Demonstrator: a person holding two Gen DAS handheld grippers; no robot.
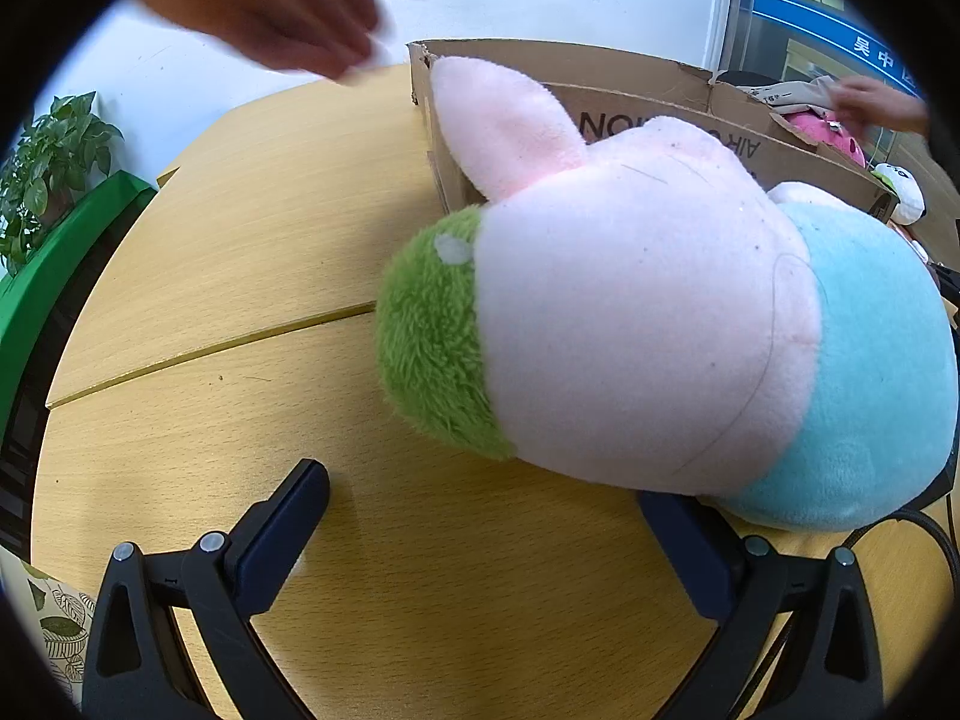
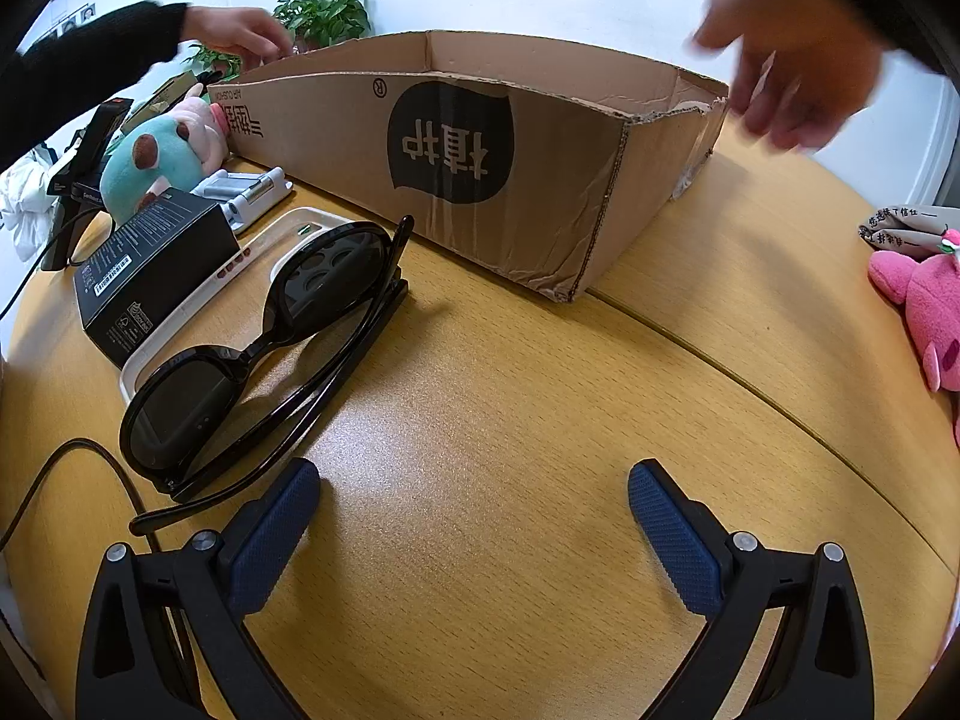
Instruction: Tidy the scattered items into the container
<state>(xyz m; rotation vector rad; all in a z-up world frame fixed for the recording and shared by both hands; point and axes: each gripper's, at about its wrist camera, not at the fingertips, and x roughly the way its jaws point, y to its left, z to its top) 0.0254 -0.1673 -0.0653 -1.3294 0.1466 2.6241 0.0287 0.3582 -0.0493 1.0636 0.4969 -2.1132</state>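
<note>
In the left wrist view a big pink, green and light-blue plush toy [image 1: 648,324] lies on the wooden table against the cardboard box [image 1: 630,102]. My left gripper [image 1: 486,504] is open; its right finger sits under the plush's blue end, the left finger is free. In the right wrist view my right gripper [image 2: 474,492] is open and empty over bare table. Black sunglasses [image 2: 264,354] lie just left of its left finger. The cardboard box [image 2: 480,162] stands behind, open at the top.
Left of the sunglasses are a white phone case [image 2: 180,324], a black carton [image 2: 150,264], a white gadget [image 2: 246,192] and a teal-pink plush [image 2: 162,156]. A pink plush [image 2: 924,306] lies at the right edge. Two human hands [image 2: 792,60] hover near the box. A black cable [image 2: 72,462] runs at left.
</note>
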